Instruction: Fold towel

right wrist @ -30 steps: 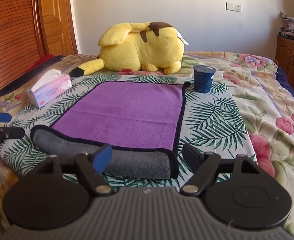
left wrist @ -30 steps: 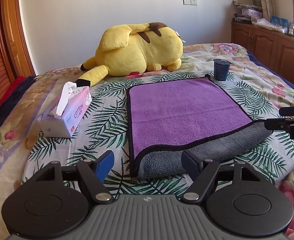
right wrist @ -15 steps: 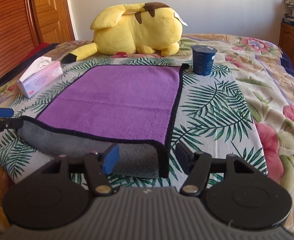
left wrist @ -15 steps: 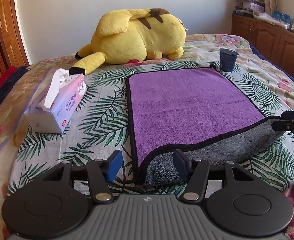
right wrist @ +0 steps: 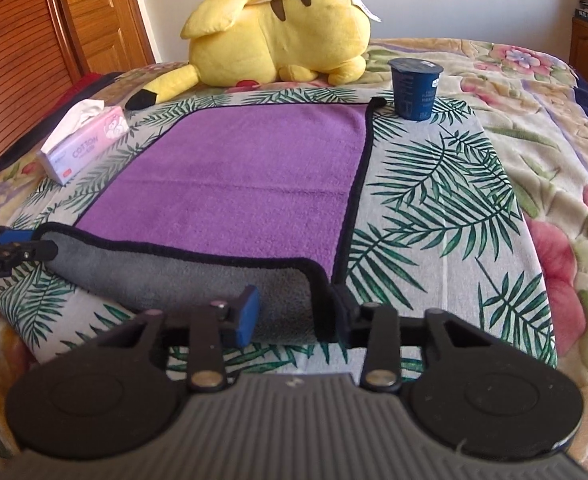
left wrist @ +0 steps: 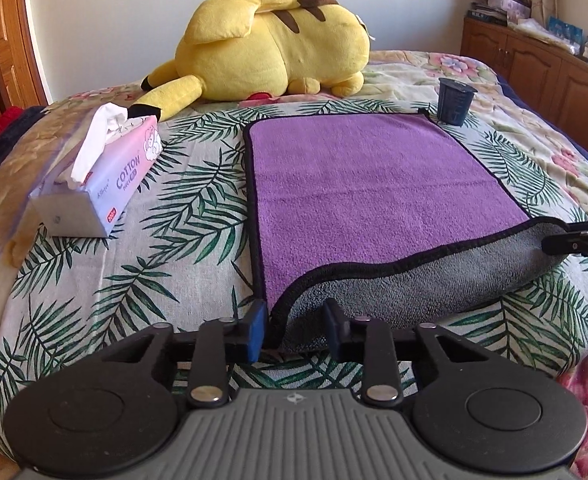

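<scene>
Both tools spread, L tool (left wrist: pixel 294 330) & R tool (right wrist: pixel 294 314) straddling near corners of towel (left wrist: pixel 373 196); pinch hems fully, then lift evenly toward far edge.

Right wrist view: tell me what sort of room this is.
Most likely a bedroom. The towel lies on a bed with a floral quilt, a yellow plush toy rests at the far end, and a wooden louvred door stands alongside.

One towel (left wrist: pixel 373 200), one plush toy (left wrist: pixel 270 48), one tissue box (left wrist: pixel 102 184), one blue cup (left wrist: pixel 455 102), two claws: left claw (left wrist: pixel 294 330), right claw (right wrist: pixel 294 312)
</scene>
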